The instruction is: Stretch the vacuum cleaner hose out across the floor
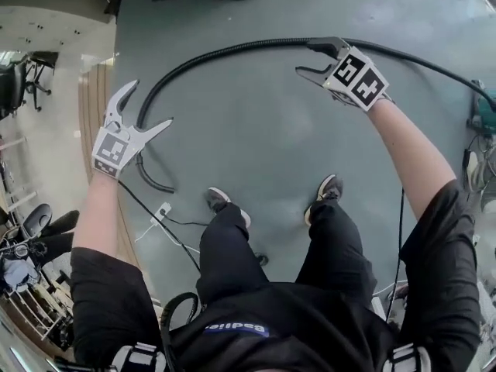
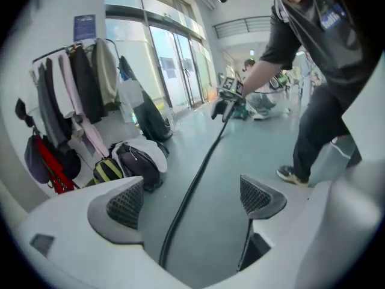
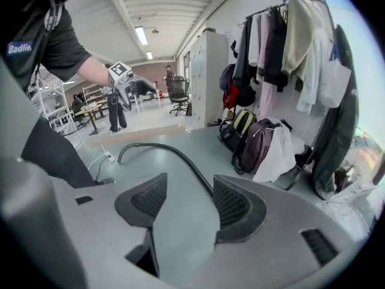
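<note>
The black ribbed vacuum hose curves over the grey floor from a loop near my left side, past my right gripper, and off to the right. My right gripper hovers at the hose with its jaws apart. In the right gripper view the hose slips behind the right-hand pad, not between the pads of the gripper. My left gripper is held wide open above the hose's near loop. In the left gripper view the hose lies on the floor below the gripper, and the right gripper shows far off.
Bags and a rack of coats stand along the wall, with the same bags in the right gripper view. A white power strip with cables lies by my feet. A green machine sits at the right edge.
</note>
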### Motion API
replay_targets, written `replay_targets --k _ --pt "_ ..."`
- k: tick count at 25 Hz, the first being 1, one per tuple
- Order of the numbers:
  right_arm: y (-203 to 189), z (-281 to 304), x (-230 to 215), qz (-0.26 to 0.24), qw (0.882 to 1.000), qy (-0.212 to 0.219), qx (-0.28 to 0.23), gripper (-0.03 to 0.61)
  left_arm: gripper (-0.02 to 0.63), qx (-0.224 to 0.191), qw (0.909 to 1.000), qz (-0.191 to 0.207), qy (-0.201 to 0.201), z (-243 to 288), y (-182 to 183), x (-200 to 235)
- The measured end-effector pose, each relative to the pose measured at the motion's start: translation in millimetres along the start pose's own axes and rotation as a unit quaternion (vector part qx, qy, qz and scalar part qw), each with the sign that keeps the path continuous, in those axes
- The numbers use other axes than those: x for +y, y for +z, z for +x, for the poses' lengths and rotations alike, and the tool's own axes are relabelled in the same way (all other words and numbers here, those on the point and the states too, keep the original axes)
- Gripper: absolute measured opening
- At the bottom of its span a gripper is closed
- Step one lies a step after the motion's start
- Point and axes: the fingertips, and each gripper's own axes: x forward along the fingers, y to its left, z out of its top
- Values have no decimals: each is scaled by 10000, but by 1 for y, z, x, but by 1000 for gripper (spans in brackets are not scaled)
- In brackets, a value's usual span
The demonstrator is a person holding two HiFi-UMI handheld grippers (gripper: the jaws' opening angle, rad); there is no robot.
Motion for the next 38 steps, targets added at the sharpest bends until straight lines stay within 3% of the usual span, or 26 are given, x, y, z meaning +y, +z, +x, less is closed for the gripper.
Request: replay_targets --k 2,5,10,12,16,20,23,26,32,38 --pt "26 -54 23 151 9996 -12 -233 239 509 -231 9991 -353 108 -31 46 -24" --pt "48 -134 95 447 9981 210 -379 239 508 -510 9923 -1130 -25 -81 117 -92" --pt "99 -273 231 1280 9882 606 -578 239 497 -1229 9617 -2452 30 -179 265 -189" --pt "124 -327 270 1273 9873 688 -658 239 494 -1679 9517 -2570 19 -215 330 -212" --pt "182 -399 324 887 9904 554 -900 239 492 -2305 9499 -2102 -222 -275 408 -247" --pt "233 -427 357 762 9897 -23 -1208 239 488 -2723 9439 -1841 -319 -330 415 -261" --pt "268 -437 385 1061 9807 -401 -1593 239 479 -2914 9399 -1727 -421 -372 405 -269" --pt "302 -441 416 1204 9726 -497 -1923 239 454 -3131 9365 -1527 -408 -408 401 -271" --pt "354 -459 470 1179 9636 -132 -2396 239 381 -3460 9248 -1545 -336 -463 412 -290" --pt "380 -489 499 948 9442 630 -3089 235 190 -3845 9036 -1887 -37 -500 431 -314"
